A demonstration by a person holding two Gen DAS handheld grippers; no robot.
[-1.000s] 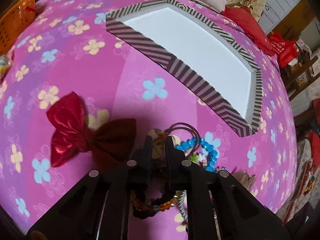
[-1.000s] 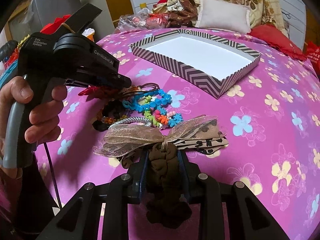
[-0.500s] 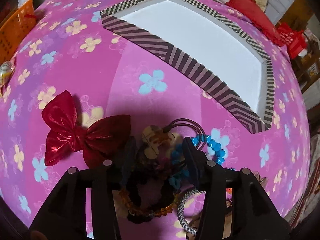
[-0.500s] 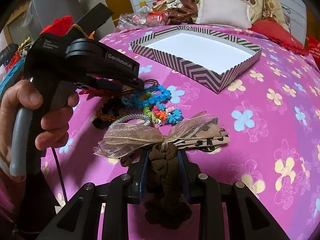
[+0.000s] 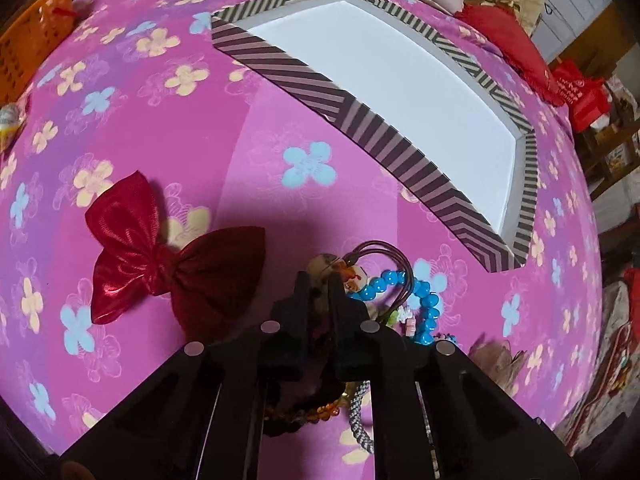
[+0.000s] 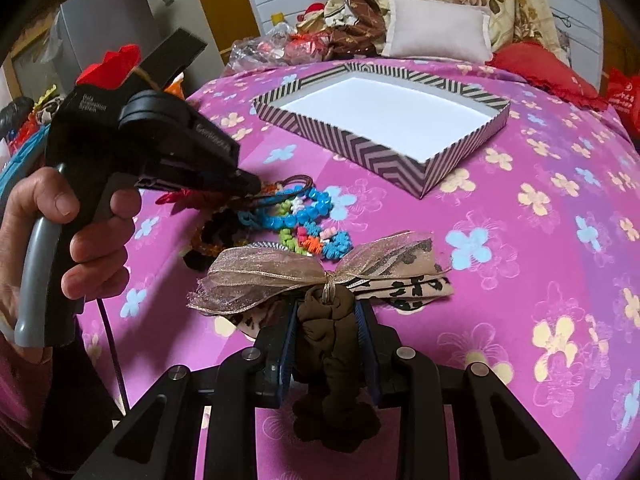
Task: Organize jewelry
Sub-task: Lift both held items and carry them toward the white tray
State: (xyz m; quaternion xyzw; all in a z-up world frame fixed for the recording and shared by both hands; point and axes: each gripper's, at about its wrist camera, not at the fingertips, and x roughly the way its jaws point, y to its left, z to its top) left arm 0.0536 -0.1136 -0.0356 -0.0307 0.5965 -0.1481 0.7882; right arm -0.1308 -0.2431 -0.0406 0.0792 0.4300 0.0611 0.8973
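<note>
Two black fingers of the left claw [image 5: 318, 286] stand nearly together in the left wrist view, closed to a narrow slit over the heap of jewelry; something pale and patterned [image 5: 320, 264] sits right at their tips, though whether it is truly pinched I cannot tell. Just right of the tips lie a dark cord loop [image 5: 386, 250] and a blue bead bracelet [image 5: 420, 304]; under the claw body an amber bead bracelet [image 5: 320, 414] and a grey-and-white braided band [image 5: 358, 416] show. A red satin bow [image 5: 168, 264] lies just left of the claw, apart from the heap. Beyond, a striped tray [image 5: 344, 100] with a white floor sits on the pink flowered bedspread [image 5: 132, 112], with open cloth between it and the heap. An orange basket [image 5: 28, 44] stands at the far left edge.

From the right wrist view, the right claw [image 6: 326, 320] is clamped on a brown fabric scrunchie [image 6: 328, 344] tied to a sheer beige bow [image 6: 280, 276] that rests on the bedspread. A hand [image 6: 76, 240] holds the left claw over the bracelets [image 6: 304, 216]. The tray lies farther back, open bedspread to its right; a pale pillow [image 6: 440, 28] lies behind.
</note>
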